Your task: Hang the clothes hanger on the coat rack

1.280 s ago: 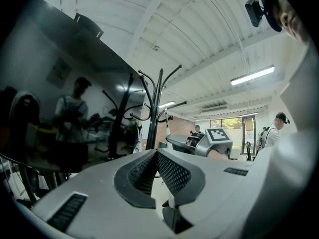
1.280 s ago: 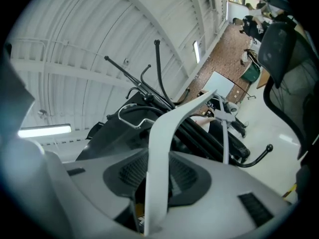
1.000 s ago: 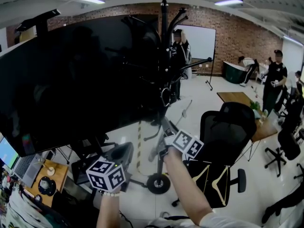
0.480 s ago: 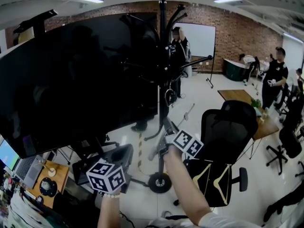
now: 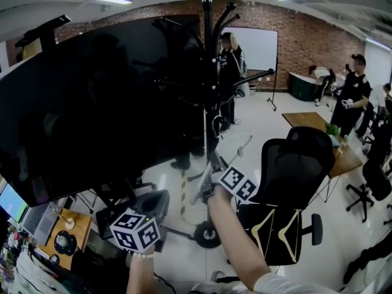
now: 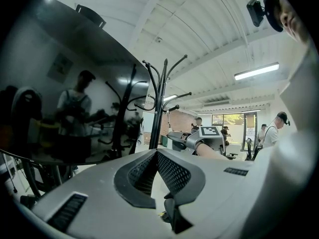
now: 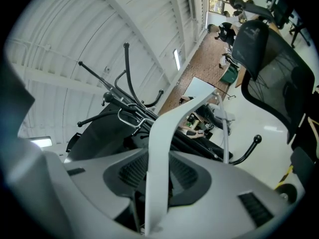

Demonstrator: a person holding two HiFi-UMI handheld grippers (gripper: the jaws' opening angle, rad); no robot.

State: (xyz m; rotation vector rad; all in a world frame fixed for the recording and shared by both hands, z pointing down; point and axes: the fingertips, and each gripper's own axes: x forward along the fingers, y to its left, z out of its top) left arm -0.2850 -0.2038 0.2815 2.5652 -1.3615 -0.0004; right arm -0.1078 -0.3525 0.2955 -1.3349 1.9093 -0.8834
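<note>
Right gripper view shows the right gripper (image 7: 158, 158) clamping the white clothes hanger (image 7: 162, 126) near the coat rack (image 7: 127, 78), apparently unhung; the left gripper (image 6: 157, 154) is closed, empty.

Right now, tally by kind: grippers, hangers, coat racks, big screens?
grippers: 2, left gripper and right gripper
hanger: 1
coat rack: 1
screen: 1
Total: 5
</note>
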